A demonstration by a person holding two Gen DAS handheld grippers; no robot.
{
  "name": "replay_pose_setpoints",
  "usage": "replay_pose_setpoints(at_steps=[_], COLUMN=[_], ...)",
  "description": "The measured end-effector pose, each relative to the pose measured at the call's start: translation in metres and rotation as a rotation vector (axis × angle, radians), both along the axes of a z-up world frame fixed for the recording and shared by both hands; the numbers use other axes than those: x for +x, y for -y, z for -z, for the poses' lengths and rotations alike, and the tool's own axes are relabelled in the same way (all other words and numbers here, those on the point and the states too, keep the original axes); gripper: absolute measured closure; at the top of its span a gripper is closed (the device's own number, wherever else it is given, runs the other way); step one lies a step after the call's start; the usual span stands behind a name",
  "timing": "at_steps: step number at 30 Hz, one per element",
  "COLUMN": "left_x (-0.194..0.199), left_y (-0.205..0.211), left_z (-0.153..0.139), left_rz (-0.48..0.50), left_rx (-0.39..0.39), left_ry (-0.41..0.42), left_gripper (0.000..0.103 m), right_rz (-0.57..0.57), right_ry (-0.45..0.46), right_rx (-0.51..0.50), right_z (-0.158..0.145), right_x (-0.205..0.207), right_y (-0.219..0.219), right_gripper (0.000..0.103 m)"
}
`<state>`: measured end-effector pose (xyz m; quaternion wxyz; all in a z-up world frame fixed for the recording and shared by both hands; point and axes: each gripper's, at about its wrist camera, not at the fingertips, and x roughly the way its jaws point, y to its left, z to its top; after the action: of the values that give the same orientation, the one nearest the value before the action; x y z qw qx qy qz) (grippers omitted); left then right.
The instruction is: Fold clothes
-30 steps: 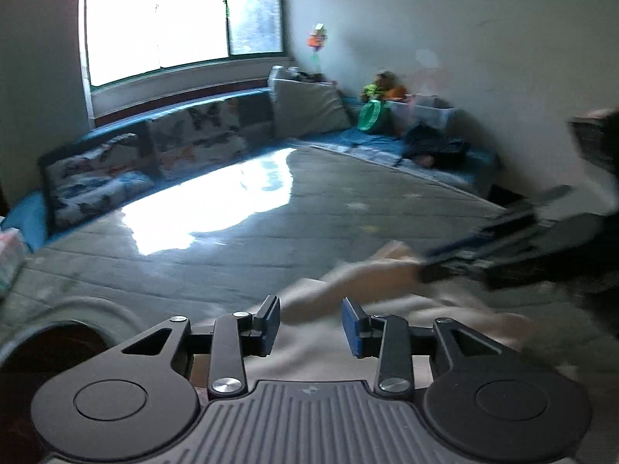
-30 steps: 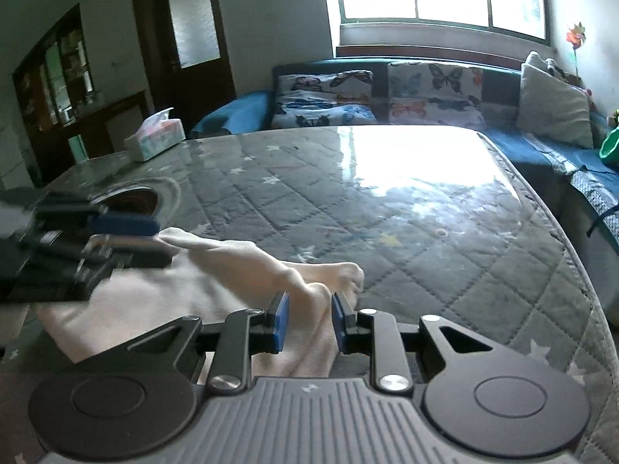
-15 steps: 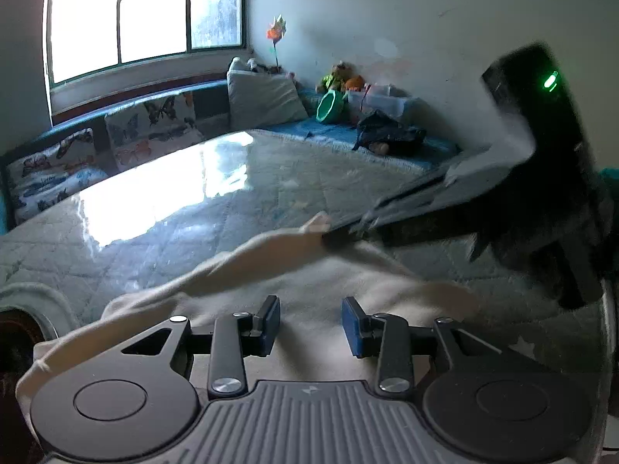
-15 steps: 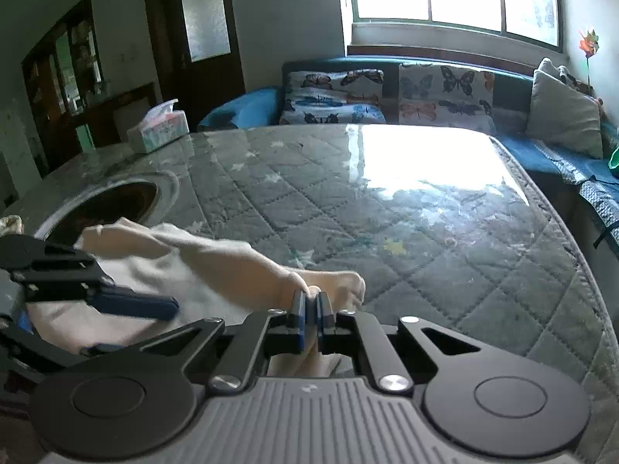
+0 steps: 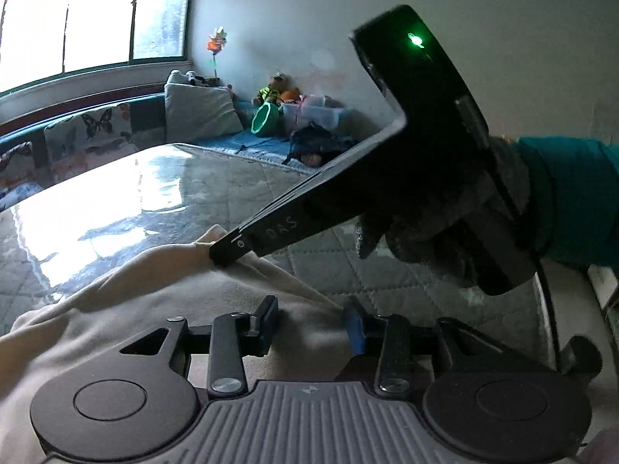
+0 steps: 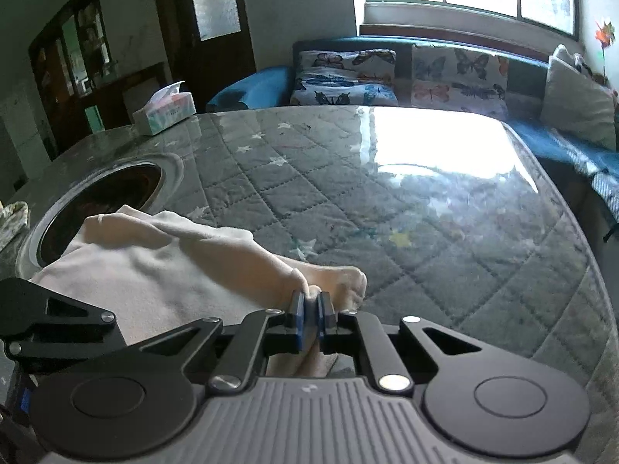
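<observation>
Two tools worked one cream garment [image 5: 162, 309] on a quilted grey table [image 5: 162, 201]. In the left wrist view, the left tool [image 5: 311, 323] stood with its fingers wide apart, gripping nothing, poised just over the cloth, which spread beneath and between them and ran off toward the lower left edge. From the right side of that view the right tool [image 5: 224, 255] reached in at a slant, held by a gloved hand [image 5: 445, 239] in a teal sleeve [image 5: 572, 201]; its tip met a raised corner of the garment, and the fabric ran down from there in a ridge toward the left tool. A green light glowed on its dark body. In the right wrist view, the right tool [image 6: 310, 321] had its blue-padded fingers pressed nearly together on a bunched fold of the garment [image 6: 154, 270], the cloth squeezed between them and bulging just beyond the tips. The rest of the garment lay to the left of the tool, reaching the rim of a round dark opening [image 6: 104, 205] in the table [image 6: 425, 232]. Part of the left tool showed at the lower left edge, over the cloth. A tissue box [image 6: 164, 112] sat at the far left of the table, well apart from the garment.
</observation>
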<state>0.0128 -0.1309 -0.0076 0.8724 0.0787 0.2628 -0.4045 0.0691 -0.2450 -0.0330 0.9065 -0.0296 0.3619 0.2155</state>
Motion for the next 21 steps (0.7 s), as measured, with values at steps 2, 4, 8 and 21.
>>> replay_pose_setpoints(at_steps=[2, 4, 8, 21], left_x=[-0.003, -0.005, -0.007, -0.024], left_y=[-0.005, -0.01, -0.017, -0.055], left_z=[-0.003, -0.005, -0.005, -0.012], left_rz=[-0.016, -0.033, -0.069, -0.206], left_rx=[-0.002, -0.001, 0.005, -0.006], left_ry=[0.008, 0.013, 0.007, -0.006], left_gripper=[0.058, 0.057, 0.055, 0.052], right_rz=[-0.011, -0.01, -0.007, -0.089], right_ry=[0.029, 0.052, 0.098, 0.048], right_rx=[-0.003, -0.019, -0.052, -0.013], right_z=[-0.007, -0.011, -0.018, -0.006], right_x=[-0.002, -0.003, -0.005, 0.015], right_y=[-0.005, -0.011, -0.022, -0.054], right_gripper=[0.097, 0.097, 0.095, 0.094])
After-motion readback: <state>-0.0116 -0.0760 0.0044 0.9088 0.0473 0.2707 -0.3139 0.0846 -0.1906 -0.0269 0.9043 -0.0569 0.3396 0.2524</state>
